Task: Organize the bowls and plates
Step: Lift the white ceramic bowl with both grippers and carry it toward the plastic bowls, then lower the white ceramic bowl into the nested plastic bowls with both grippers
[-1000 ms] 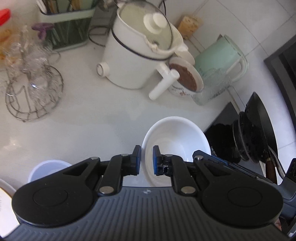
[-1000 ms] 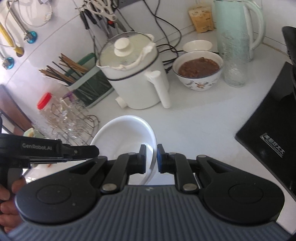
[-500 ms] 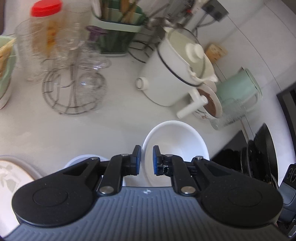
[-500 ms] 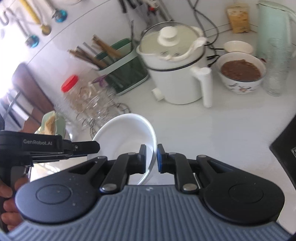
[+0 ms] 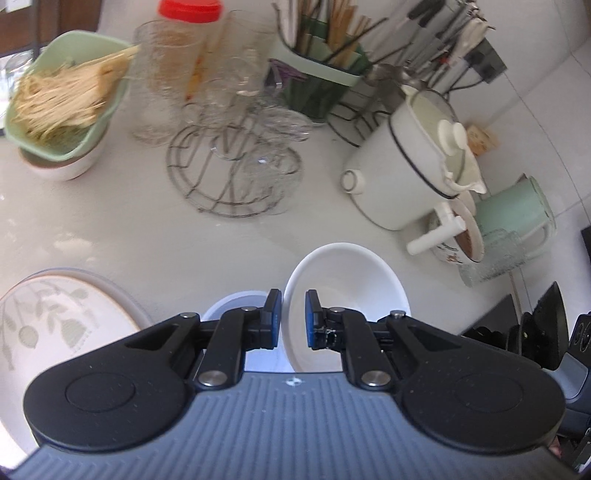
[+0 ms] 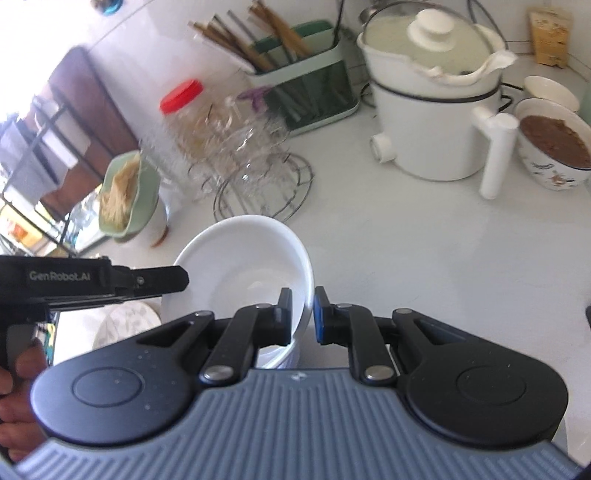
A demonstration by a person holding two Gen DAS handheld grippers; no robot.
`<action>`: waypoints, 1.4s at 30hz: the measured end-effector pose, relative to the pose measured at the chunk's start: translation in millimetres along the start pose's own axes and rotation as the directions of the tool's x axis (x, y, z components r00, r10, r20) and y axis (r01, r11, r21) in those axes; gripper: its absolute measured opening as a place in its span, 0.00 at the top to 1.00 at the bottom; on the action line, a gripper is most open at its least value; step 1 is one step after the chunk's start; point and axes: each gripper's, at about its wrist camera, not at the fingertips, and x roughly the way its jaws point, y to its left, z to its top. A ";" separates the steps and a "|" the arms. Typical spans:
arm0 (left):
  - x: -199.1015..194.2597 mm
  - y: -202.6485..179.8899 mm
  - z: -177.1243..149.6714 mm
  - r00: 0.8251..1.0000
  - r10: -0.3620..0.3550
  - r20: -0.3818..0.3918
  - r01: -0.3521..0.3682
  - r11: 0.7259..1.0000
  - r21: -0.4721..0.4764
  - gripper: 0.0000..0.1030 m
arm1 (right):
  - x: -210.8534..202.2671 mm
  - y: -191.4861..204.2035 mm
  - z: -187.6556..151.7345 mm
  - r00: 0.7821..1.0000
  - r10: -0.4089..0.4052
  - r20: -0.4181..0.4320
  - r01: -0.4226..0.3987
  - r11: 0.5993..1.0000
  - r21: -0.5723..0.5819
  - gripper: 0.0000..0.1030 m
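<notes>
grip: both grippers, left (image 5: 293, 318) and right (image 6: 302, 315), pinching the white bowl (image 5: 354, 280) rim
target: blue bowl (image 5: 236, 308) below, about 8 o'clock, practically there

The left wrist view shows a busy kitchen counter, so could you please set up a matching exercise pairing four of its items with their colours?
Things:
1. bowl gripped at its rim
2. kettle
3. jar lid
4. cooking pot

Colours:
A. red
B. white with a dark band
C. plain white
D. pale green

Pairs: 1-C, 2-D, 3-A, 4-B
</notes>
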 end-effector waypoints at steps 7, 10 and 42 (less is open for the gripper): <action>1.3 18.5 -15.6 0.999 0.047 0.002 -0.047 0.998 -0.040 0.87 | 22.4 11.4 -5.1 0.995 0.010 -0.095 -0.016 0.998 -0.057 0.84; 4.3 25.9 -21.2 0.997 0.071 -0.002 -0.071 0.996 -0.060 0.87 | 31.7 18.4 -7.8 0.994 0.003 -0.113 -0.014 0.996 -0.091 0.84; 32.4 39.6 -39.4 0.991 0.102 -0.092 -0.113 0.985 -0.128 0.50 | 92.6 -28.5 -39.7 0.959 0.144 -0.246 -0.084 0.967 0.239 0.81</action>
